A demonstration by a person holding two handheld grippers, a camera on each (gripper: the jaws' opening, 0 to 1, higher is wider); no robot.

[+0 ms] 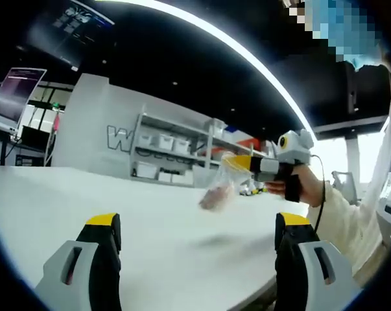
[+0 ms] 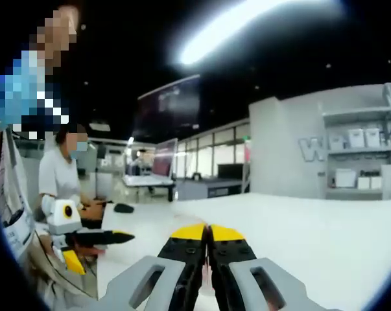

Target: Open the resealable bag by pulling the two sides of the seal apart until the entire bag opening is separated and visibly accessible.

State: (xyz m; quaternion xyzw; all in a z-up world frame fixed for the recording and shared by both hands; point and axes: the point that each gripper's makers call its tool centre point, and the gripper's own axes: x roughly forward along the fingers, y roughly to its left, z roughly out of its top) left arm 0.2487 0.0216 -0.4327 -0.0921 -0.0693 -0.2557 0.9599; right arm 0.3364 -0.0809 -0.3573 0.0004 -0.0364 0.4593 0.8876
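Right claw (image 1: 244, 163) is pinched on the top edge of the bag (image 1: 220, 184), dangling it above the counter (image 1: 117, 201), so our spread, empty left claw (image 1: 198, 230) must reach forward and rightward for the seal's other side.

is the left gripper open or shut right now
Open: the left gripper has its yellow-tipped fingers standing far apart, with bare white table between them.

a lab-like workspace: white table (image 1: 85, 194), storage-bin shelving (image 1: 176, 152), monitors (image 2: 169, 116), glass partitions.
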